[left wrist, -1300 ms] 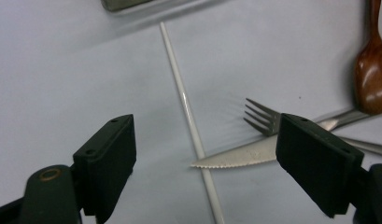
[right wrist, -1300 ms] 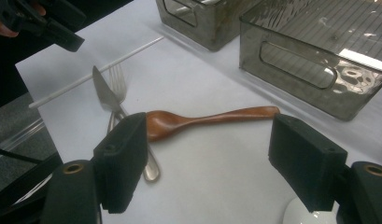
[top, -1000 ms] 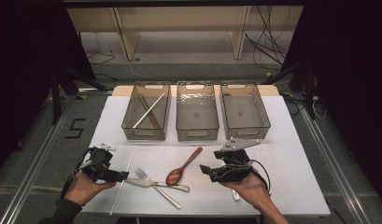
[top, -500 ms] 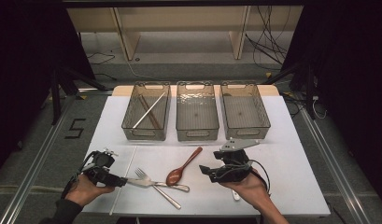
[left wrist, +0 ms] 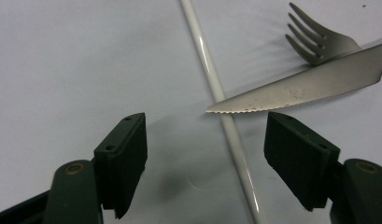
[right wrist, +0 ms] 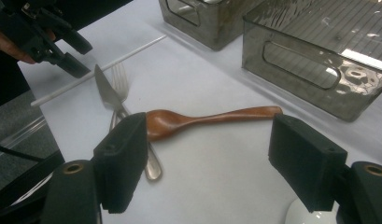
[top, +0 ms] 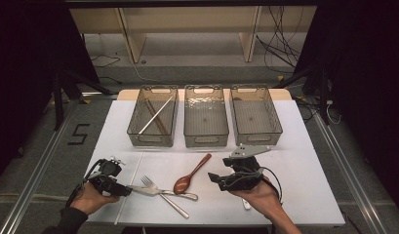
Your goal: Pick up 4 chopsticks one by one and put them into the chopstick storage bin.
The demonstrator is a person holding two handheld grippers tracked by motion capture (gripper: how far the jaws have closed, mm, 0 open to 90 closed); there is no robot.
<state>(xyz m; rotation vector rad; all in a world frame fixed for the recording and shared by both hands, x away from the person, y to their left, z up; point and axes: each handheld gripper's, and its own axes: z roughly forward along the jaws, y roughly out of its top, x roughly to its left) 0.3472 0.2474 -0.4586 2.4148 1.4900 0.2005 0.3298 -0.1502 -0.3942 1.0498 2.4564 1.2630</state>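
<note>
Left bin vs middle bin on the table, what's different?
The left clear plastic bin holds crossed sticks, apparently chopsticks, one dark and one pale; the middle clear plastic bin looks empty. The left one stands nearer the table's left edge; the middle one sits between two bins. Both share the same shape, size and handle cut-outs.

A "5" on the floor (top: 79, 134)
</note>
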